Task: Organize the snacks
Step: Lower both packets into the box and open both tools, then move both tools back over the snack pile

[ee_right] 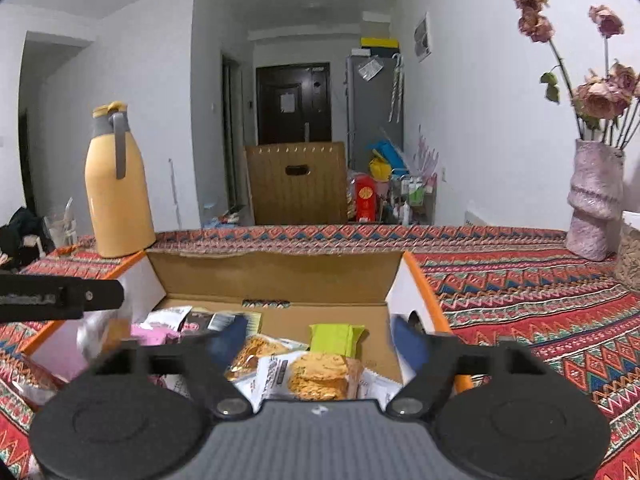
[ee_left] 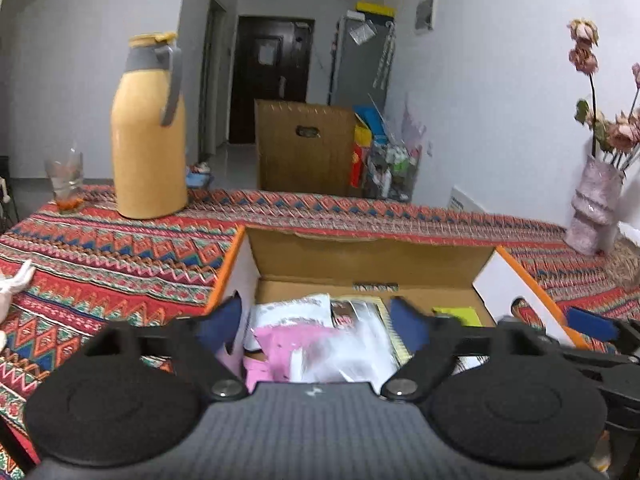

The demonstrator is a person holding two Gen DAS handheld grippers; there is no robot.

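An open cardboard box with orange edges (ee_left: 360,256) (ee_right: 276,276) sits on the patterned tablecloth. Inside it lie snack packets: pink and white ones (ee_left: 296,340) on the left, a green bar (ee_right: 336,338) and clear-wrapped orange biscuits (ee_right: 318,376) on the right. My left gripper (ee_left: 320,324) is open and empty above the box's left half, over the pink packets. My right gripper (ee_right: 316,340) is open and empty above the biscuits. The right gripper's blue fingertip shows in the left wrist view (ee_left: 592,322); the left gripper's black body (ee_right: 60,298) shows in the right wrist view.
A yellow thermos (ee_left: 150,128) (ee_right: 116,184) and a glass (ee_left: 66,178) stand at the table's far left. A pink vase with dried roses (ee_left: 596,208) (ee_right: 594,204) stands at the far right. A large cardboard box (ee_right: 296,184) is on the floor beyond.
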